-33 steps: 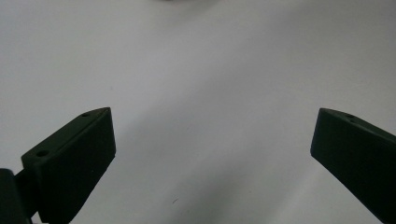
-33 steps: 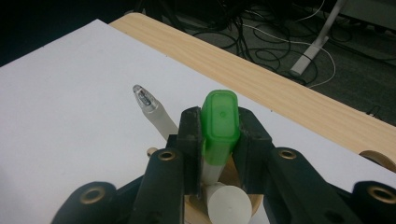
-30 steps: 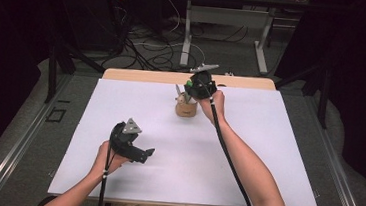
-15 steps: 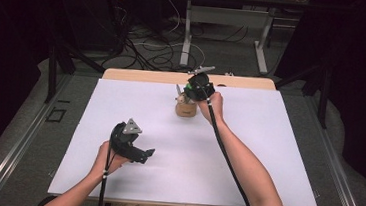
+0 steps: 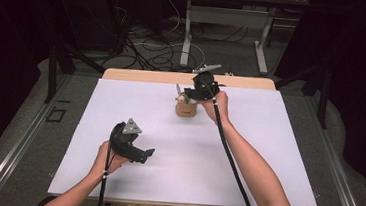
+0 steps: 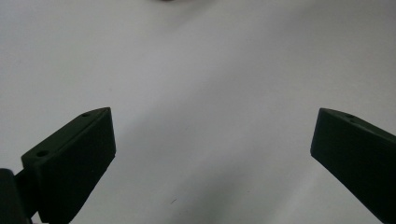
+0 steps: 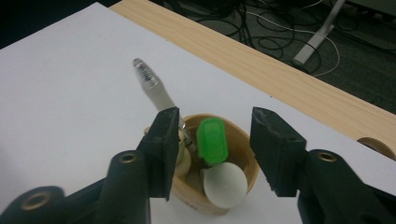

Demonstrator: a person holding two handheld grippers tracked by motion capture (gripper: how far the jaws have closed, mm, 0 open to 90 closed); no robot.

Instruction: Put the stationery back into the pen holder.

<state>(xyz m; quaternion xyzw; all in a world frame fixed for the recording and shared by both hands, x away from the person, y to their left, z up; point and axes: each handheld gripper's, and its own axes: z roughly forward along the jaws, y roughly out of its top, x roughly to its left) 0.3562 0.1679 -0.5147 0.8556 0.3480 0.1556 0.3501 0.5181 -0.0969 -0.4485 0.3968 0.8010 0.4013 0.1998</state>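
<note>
Near the table's front edge, my left claw [image 5: 147,153] rests idle, jaws spread wide over the bare white table [image 5: 266,155]. Toward the far edge, my right claw [image 7: 212,149] has just been opening, jaws apart and pressing nothing, directly above the small round wooden cup [image 7: 243,186]. Inside stand a green-capped marker [image 7: 212,140], a clear-tipped pen [image 7: 154,91] leaning against the left jaw, and a white rounded piece [image 7: 224,184]. I should lift straight up, so the leaning pen isn't dragged out.

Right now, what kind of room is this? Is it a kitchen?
Probably not a kitchen; it looks like a lab or workshop. A white table stands on a dark floor, loose cables trail behind it, and a person holds a wired gripper in each hand over a wooden cup of pens.
</note>
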